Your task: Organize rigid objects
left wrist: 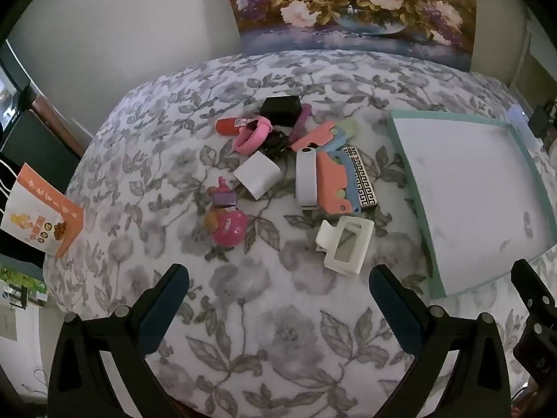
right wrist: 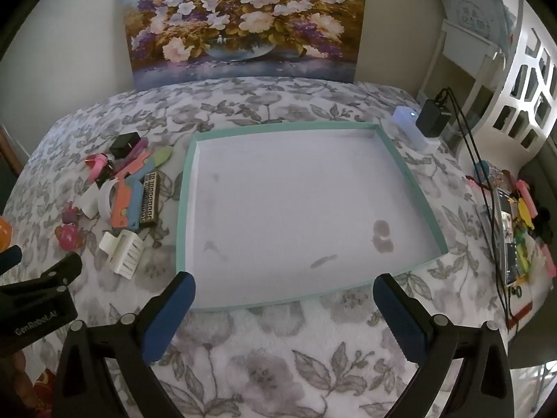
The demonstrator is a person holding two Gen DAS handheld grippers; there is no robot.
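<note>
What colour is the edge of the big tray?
Mint green rim around a white inside; the right wrist view shows it best.

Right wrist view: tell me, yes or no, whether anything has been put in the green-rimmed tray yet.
No, the green-rimmed tray holds only its bare white floor with a few grey smudges; the white hair claw clip and other items lie outside on the bedspread.

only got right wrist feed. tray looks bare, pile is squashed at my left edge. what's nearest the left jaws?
Observer: The white hair claw clip lies nearest, ahead of the open left gripper, untouched.
Operator: what's at the far end of the pile?
Observer: A black box, with a red tube beside it.
Operator: anything off the table on that side?
Observer: An orange-and-white paper bag sits past the table's left edge.
Operator: tray from there?
Observer: The teal-rimmed tray holds nothing; the right gripper hangs open at its near rim.
</note>
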